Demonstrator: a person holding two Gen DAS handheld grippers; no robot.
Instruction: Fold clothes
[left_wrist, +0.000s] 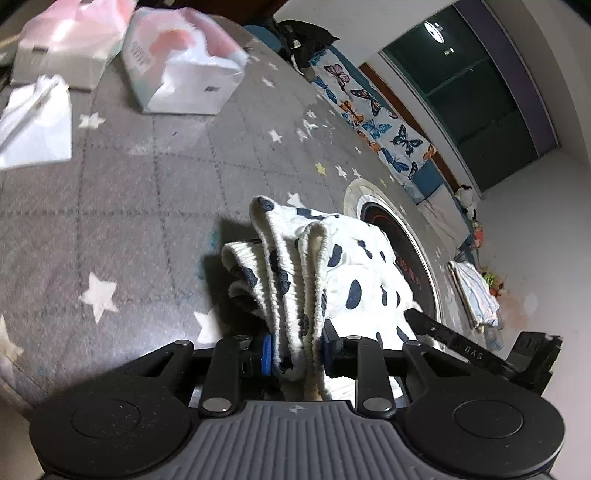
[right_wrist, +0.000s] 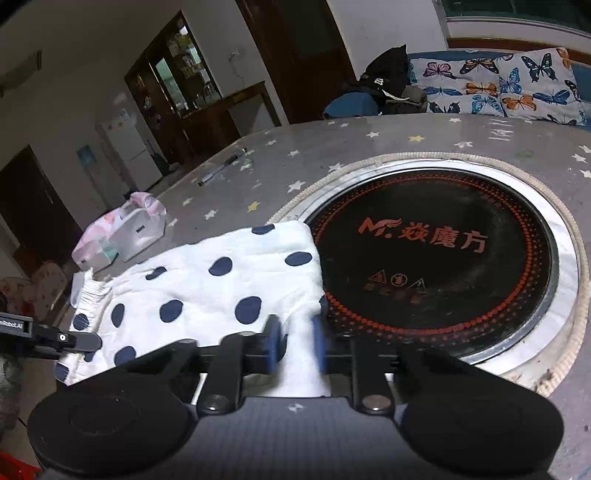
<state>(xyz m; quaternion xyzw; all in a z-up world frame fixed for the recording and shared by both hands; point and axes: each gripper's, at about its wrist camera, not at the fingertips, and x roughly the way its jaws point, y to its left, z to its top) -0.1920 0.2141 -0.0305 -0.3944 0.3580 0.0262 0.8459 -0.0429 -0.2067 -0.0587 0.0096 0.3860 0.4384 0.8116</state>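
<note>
Star-printed grey cloth covers the worktop (left_wrist: 122, 206) where we hold the spotted garment (right_wrist: 207, 291): our left gripper (left_wrist: 295, 354) has its jaws pinched on the bunched elastic waistband, and our right gripper (right_wrist: 295, 347) has its jaws narrowed around white fabric at the opposite end, likely to keep the fold taut. The right view alone shows the cloth lying flat against the round cooktop (right_wrist: 436, 258) at 1 o'clock, while the left view shows tissue packs (left_wrist: 181, 62) far off at 11 o'clock.

The garment (left_wrist: 332, 266) between my left fingers (left_wrist: 266, 354) is soft white cloth with dark dots and ribbed elastic bands. My fingers wear blue rubbery pads on matt black plastic. The desk (right_wrist: 332, 162) cover is matt grey quilted cloth; its round cooktop (right_wrist: 436, 258) is glossy black glass in a brushed metal ring
</note>
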